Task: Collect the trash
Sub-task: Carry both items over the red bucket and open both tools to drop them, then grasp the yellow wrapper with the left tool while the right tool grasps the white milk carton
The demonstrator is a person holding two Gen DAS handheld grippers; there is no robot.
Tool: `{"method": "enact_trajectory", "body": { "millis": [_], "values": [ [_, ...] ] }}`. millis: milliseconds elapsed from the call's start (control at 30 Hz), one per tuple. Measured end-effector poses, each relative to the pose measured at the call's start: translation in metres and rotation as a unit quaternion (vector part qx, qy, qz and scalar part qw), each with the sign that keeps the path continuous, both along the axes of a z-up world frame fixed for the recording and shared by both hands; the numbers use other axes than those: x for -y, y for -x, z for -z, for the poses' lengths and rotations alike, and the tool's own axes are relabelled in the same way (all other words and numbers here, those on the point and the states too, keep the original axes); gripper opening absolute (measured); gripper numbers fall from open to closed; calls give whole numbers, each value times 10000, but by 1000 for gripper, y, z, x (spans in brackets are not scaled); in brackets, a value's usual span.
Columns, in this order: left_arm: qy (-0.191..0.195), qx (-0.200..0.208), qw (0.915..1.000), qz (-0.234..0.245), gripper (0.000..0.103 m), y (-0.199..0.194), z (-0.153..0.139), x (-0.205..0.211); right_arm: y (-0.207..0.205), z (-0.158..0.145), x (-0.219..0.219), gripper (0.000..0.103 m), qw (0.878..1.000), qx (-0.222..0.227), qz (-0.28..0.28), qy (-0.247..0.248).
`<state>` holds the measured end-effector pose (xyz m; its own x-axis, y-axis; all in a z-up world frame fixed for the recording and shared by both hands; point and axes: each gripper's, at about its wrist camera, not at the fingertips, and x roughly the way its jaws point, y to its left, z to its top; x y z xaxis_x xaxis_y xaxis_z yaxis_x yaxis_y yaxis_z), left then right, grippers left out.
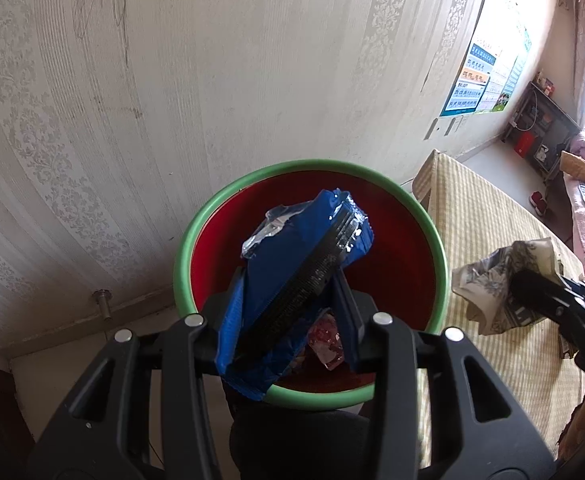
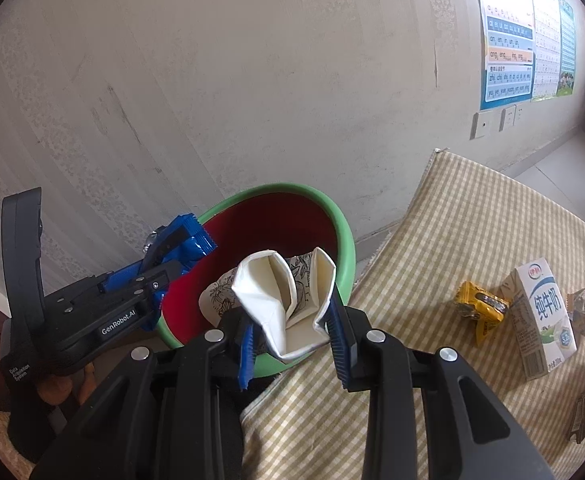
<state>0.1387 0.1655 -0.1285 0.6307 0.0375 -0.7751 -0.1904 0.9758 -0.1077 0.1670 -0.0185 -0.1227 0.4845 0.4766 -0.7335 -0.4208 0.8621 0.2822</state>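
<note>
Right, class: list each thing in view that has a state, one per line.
Left claw: shut on blue wrapper, over bin.
Right claw: shut on crushed paper cup.
Bin: open, upright.
Milk carton: upright on striped cloth.
Yellow wrapper: crumpled, uncollected.

Item one, your left gripper [image 1: 288,320]: both pads clamp a crumpled blue wrapper [image 1: 292,280], which stands tilted up and away from the jaws, its silver torn end uppermost.

Item two, directly beyond and beneath the claw: a red bin [image 1: 396,248] with a green rim, set against the patterned wall [image 1: 172,100]. A pinkish scrap [image 1: 328,340] lies inside, just under the wrapper.

Item three, to the right of the claw: your right gripper [image 1: 528,284], its dark fingers closed on a crushed paper cup [image 1: 488,284] with printed pattern, held above a striped yellow cloth [image 1: 488,216].

Item four, far right: posters [image 1: 472,80] on the wall.
</note>
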Motion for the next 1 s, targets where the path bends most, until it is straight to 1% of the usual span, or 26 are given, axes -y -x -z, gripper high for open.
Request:
{"method": "enact_trajectory", "body": {
  "millis": [67,100,133,167,200,233,333,433,500,567,667,733,800,867,1000],
  "values": [
    [12,-21,10000,-33,39,-1,1,-2,-2,0,-5,32,10000,23,-33,13],
    [16,-41,10000,-60,46,-1,3,-3,-3,0,-7,32,10000,21,-47,-6],
    [20,-55,9999,-92,56,-2,3,-4,-4,0,-9,36,9999,-9,-92,-60],
    [23,-56,9999,-118,59,-2,4,-5,-6,1,-10,49,9998,-46,-134,-112],
    [31,-60,9999,-134,61,-1,4,-5,-6,0,-11,55,9998,-30,-122,-159],
    [27,-68,9999,-145,63,-1,4,-6,-5,-2,-11,57,9997,24,-106,-209],
    [5,-55,9999,-146,67,2,3,-5,-2,-2,-3,57,9997,89,-37,-242],
    [-13,-21,9999,-120,67,6,1,-2,-4,-1,24,59,9993,207,287,-90],
    [-10,57,9999,-114,67,9,-3,1,-10,5,52,61,9973,287,636,216],
    [55,115,9999,-110,67,10,-6,2,-18,13,85,62,9925,252,1056,554],
    [246,186,9995,-30,68,12,-11,11,-35,37,131,64,9813,-39,1523,1174],
    [241,186,9995,80,68,12,-12,20,-41,49,153,64,9753,-196,1727,1364],
    [241,182,9994,195,68,13,-14,31,-44,59,168,64,9727,-336,1817,1401],
    [298,160,9989,335,68,12,-15,43,-48,68,176,65,9728,-505,1804,1363],
    [450,60,9971,606,68,9,-13,71,-54,85,181,64,9756,-827,1709,1101]
  ]
}}
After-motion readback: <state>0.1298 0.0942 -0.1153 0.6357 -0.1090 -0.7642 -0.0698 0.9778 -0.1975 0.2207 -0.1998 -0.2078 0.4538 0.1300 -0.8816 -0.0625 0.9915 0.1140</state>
